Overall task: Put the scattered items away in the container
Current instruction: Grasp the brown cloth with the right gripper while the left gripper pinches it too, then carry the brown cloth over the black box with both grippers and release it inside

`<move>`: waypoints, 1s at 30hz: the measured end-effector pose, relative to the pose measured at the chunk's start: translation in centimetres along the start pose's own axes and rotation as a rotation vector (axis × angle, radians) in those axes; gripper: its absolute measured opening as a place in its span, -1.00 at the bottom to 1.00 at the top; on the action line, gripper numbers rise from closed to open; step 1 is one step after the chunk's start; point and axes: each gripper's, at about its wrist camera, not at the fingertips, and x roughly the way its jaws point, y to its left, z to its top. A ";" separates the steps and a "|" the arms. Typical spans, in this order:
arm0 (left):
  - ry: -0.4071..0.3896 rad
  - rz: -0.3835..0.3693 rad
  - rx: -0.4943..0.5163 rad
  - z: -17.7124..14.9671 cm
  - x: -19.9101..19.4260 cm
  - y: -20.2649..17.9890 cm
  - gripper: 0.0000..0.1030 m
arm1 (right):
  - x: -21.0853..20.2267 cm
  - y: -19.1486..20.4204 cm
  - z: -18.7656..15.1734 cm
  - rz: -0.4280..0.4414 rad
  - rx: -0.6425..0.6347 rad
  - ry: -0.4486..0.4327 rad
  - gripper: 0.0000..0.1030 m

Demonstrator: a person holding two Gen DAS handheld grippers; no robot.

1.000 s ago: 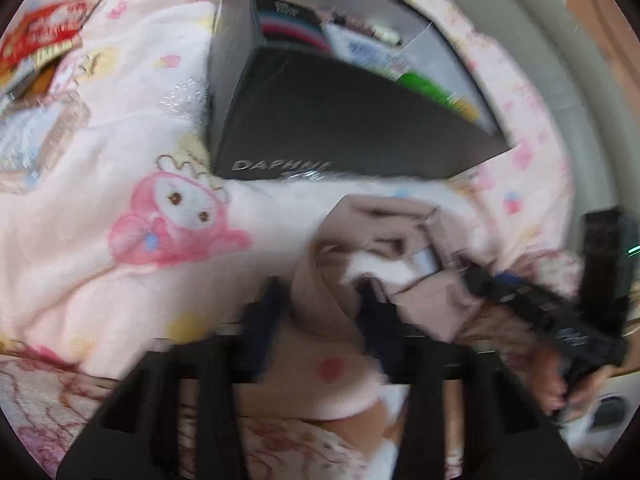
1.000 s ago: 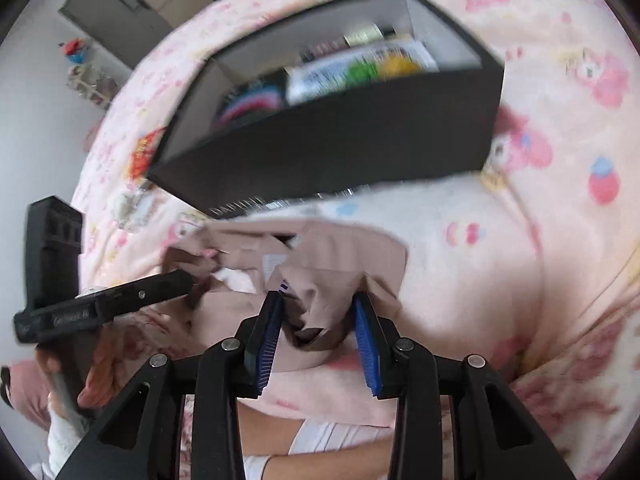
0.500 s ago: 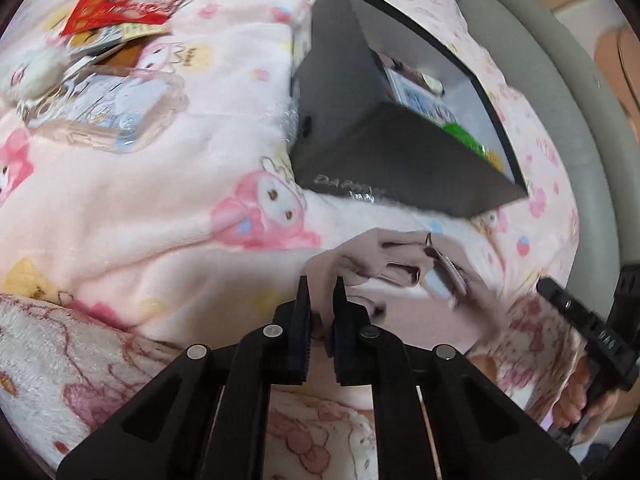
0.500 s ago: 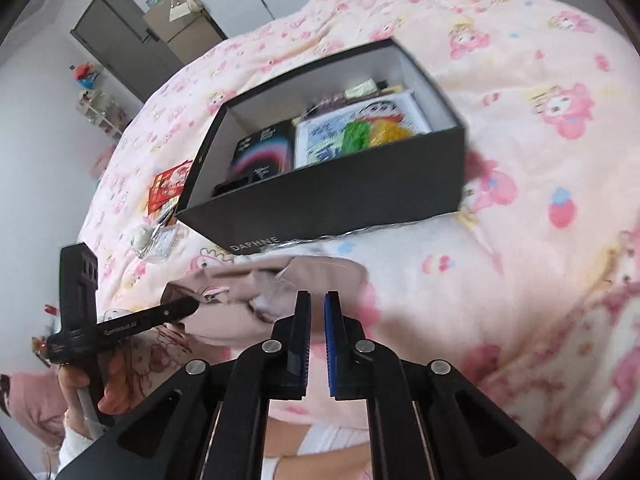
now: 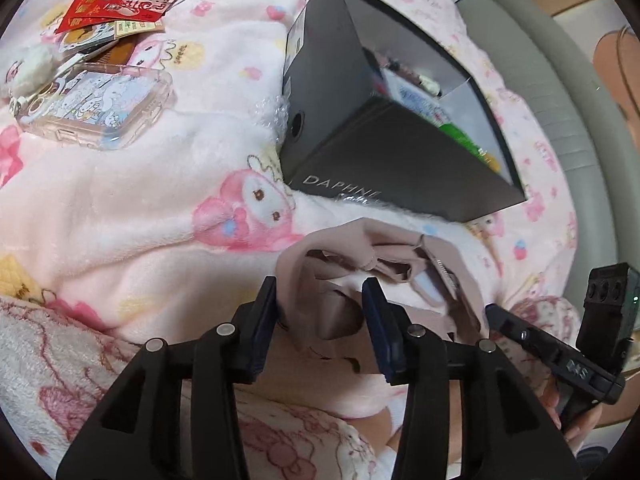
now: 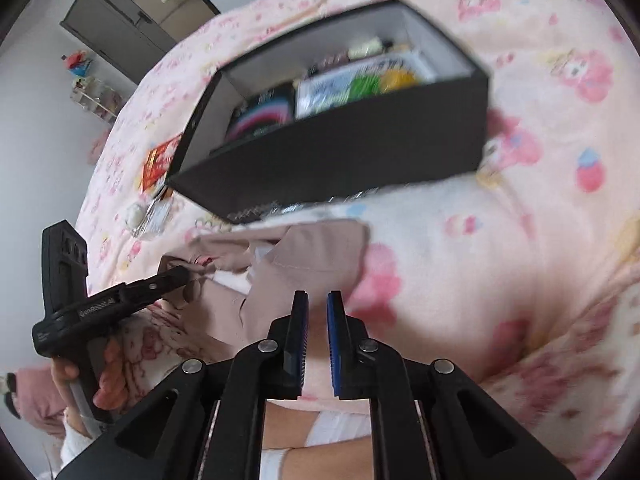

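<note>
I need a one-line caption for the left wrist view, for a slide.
Open left gripper straddles a beige pouch on the pink blanket, before the black box.

Left gripper [image 5: 322,312] fingers spread wide, straddling a fold of the beige pouch [image 5: 372,276] on the pink blanket [image 5: 140,200]. Black DAPHNE box [image 5: 400,152] sits just beyond the pouch, open, packets inside. Right gripper [image 5: 492,314] enters from the right, tip at the pouch's edge. Clear phone case [image 5: 96,108] and red packet [image 5: 120,4] lie far left, well apart from the box.
</note>
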 end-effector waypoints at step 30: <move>-0.141 -0.131 0.274 17.4 0.1 -13.7 -0.91 | -4.9 2.4 19.8 0.012 -0.279 -0.304 -0.93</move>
